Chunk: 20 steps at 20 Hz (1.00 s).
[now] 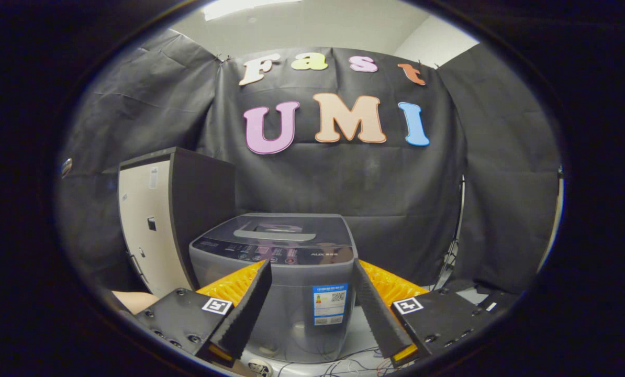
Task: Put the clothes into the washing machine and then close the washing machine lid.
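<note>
A grey top-loading washing machine [291, 272] stands just ahead of my fingers, its dark lid [283, 233] lying flat and shut on top. A control strip [270, 254] runs along the lid's near edge, and a blue label [329, 303] sits on the front panel. My gripper [312, 269] is open, its two fingers spread wide to either side of the machine's front, with nothing held between them. I see no clothes around the machine.
A tall cabinet [158, 225] with a pale front and dark side stands left of the washer. Black cloth walls close in behind and on both sides. Cables [344, 366] lie on the pale floor under the machine. A stand leg [451, 251] shows at the right.
</note>
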Motion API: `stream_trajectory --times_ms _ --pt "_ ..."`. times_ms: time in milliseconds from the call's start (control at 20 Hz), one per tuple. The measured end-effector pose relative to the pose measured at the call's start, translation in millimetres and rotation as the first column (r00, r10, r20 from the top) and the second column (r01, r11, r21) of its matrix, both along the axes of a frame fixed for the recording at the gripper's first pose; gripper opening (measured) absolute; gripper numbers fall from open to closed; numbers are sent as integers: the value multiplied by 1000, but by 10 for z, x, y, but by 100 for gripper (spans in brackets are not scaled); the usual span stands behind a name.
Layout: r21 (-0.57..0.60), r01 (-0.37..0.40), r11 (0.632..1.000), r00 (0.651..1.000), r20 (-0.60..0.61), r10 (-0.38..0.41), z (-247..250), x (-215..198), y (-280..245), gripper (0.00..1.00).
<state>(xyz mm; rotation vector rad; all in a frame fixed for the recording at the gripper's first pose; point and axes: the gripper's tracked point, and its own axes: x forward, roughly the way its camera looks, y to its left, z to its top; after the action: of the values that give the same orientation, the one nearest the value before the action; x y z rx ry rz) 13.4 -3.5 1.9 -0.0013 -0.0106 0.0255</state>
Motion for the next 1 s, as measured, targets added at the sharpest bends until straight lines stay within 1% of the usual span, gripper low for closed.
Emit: stream_trajectory --times_ms 1000 --pt "1 1 1000 1000 -6 -1 -22 7 66 96"
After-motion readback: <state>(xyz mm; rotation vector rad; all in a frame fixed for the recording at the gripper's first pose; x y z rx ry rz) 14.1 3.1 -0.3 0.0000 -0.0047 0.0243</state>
